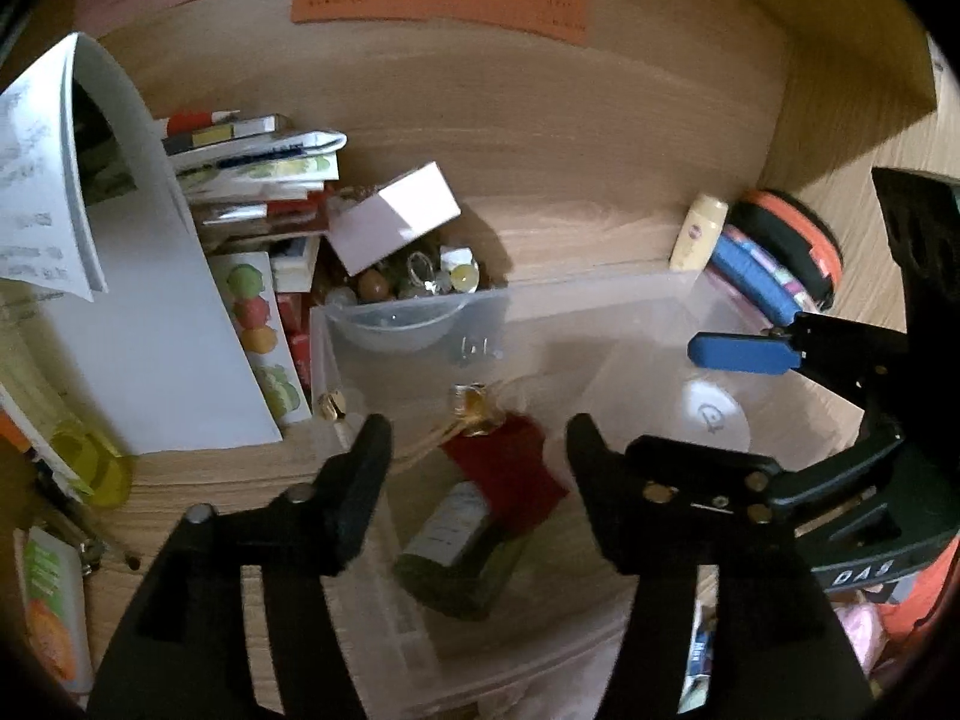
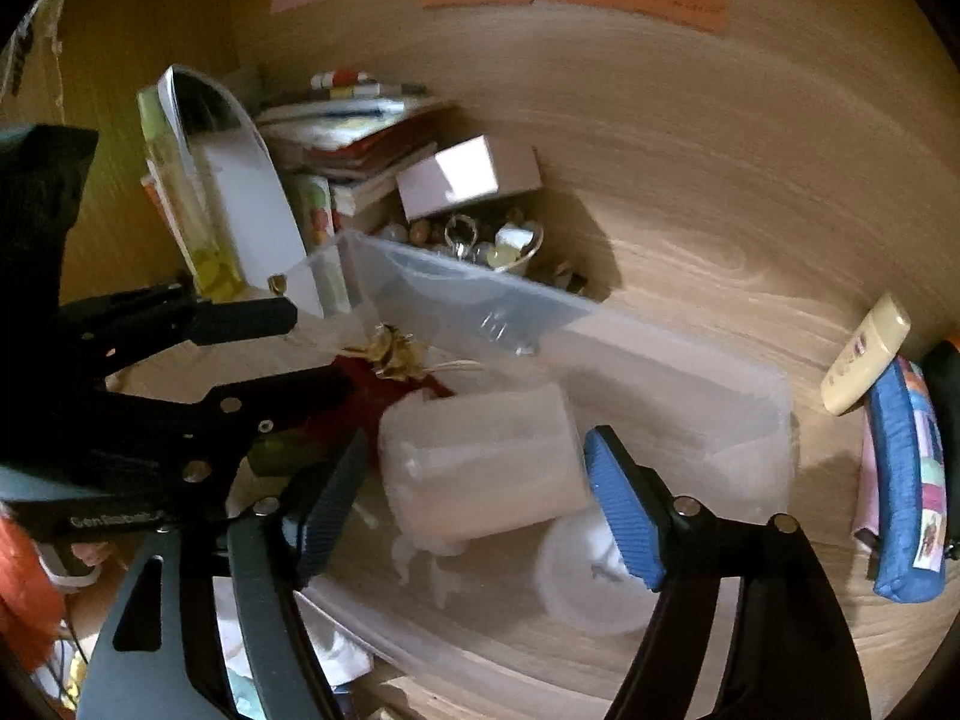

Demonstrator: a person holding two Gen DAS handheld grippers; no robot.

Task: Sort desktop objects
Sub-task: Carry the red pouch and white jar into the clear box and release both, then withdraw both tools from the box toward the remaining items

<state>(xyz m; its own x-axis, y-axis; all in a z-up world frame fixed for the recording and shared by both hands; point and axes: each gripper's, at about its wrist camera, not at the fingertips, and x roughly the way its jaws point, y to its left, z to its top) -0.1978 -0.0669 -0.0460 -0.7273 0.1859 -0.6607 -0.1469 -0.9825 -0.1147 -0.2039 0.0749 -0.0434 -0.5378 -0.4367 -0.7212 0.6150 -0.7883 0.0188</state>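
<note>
A clear plastic bin (image 1: 414,300) (image 2: 690,360) stands on the wooden desk. In it lies a green bottle with a gold cap and red wrap (image 1: 474,510), which also shows in the right wrist view (image 2: 384,384). A frosted plastic jar (image 2: 486,462) and a round white lid (image 2: 588,576) (image 1: 714,414) lie beside it in the bin. My left gripper (image 1: 477,438) is open, its fingers either side of the bottle's neck, above it. My right gripper (image 2: 474,468) is open with blue pads (image 2: 621,510) either side of the jar, not touching it.
A stack of books (image 1: 252,180), a pink box (image 1: 396,216) and a bowl of trinkets (image 1: 408,282) stand behind the bin. A cream tube (image 2: 864,360), a blue pouch (image 2: 912,480), a yellow-green bottle (image 1: 90,450) and white paper (image 1: 150,330) lie around it.
</note>
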